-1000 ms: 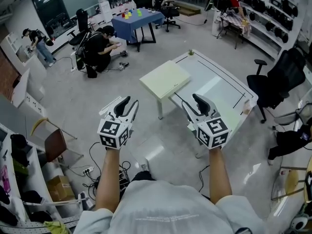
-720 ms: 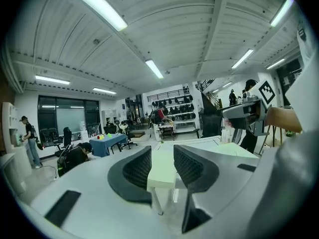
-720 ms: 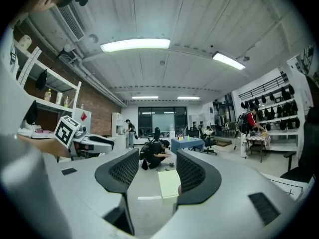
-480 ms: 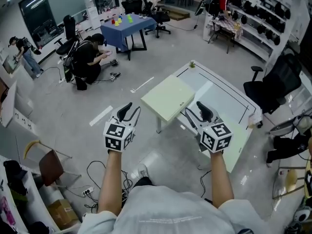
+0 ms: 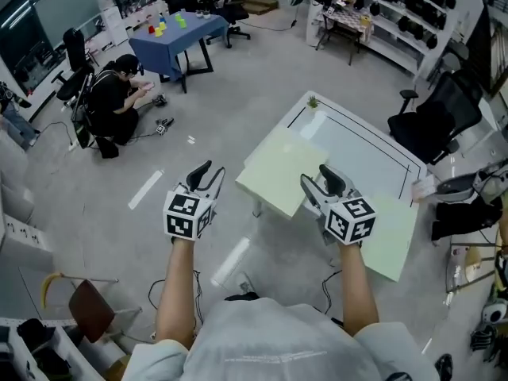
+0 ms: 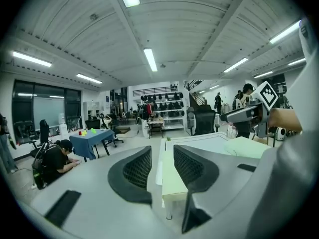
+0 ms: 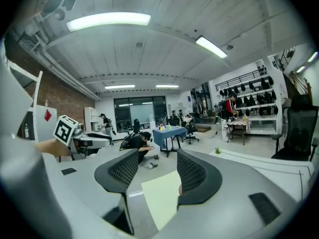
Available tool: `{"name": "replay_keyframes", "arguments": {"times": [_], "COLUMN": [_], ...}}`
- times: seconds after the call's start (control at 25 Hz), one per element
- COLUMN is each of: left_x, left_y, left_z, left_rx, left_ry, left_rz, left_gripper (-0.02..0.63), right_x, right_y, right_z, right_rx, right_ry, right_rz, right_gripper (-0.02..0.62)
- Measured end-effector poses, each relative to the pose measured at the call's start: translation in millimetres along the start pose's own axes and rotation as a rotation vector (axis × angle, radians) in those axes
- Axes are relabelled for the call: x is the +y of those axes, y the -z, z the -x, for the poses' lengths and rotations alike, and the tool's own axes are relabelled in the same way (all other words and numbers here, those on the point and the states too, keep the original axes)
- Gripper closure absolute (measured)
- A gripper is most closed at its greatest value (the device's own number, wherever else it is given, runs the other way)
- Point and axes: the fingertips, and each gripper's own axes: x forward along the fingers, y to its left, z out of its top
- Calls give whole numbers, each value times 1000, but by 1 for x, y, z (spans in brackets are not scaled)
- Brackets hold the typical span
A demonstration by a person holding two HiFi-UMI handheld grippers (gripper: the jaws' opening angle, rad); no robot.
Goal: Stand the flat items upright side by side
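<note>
both grippers are hanging in mid-air in front of the person, high over the floor (image 5: 159, 157). the left gripper (image 5: 205, 175) is sitting with its jaws spread apart and nothing is between them. through the gap you're only seeing the edge of the pale green side table (image 5: 278, 173), way off. the right gripper (image 5: 320, 179) is holding its jaws apart too, also empty, with a corner of that green top showing far behind the gap.

the side table is standing against the left edge of the white table (image 5: 361, 145). a pale green sheet (image 5: 393, 228) is lying flat over the white table's near corner, and neither gripper is touching it. i can't tell if it's one of the flat items. a little plant (image 5: 312, 101) is sitting on the far corner. a person (image 5: 115, 105) is crouching on the floor near a blue table (image 5: 171, 38).
</note>
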Motion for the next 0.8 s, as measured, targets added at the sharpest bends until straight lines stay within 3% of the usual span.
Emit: {"name": "replay_keyframes", "arguments": {"times": [0.4, 0.48, 0.64, 0.8], "left_x": [25, 19, -3, -18], "left_y": [59, 70, 99, 134], "left_z": [-77, -90, -118, -151], "left_rx": [99, 124, 222, 350], "left_ry": [253, 311, 482, 584], "left_rz": [128, 195, 416, 512], "left_gripper": [423, 405, 351, 304], "right_x": [-40, -48, -61, -71], "right_y": [74, 94, 134, 174], "right_z": [-36, -36, -35, -37], "right_rx": [136, 160, 179, 200], "right_ry": [188, 207, 205, 207], "right_rz": [-141, -191, -339, -499], "right_gripper": [319, 311, 295, 287]}}
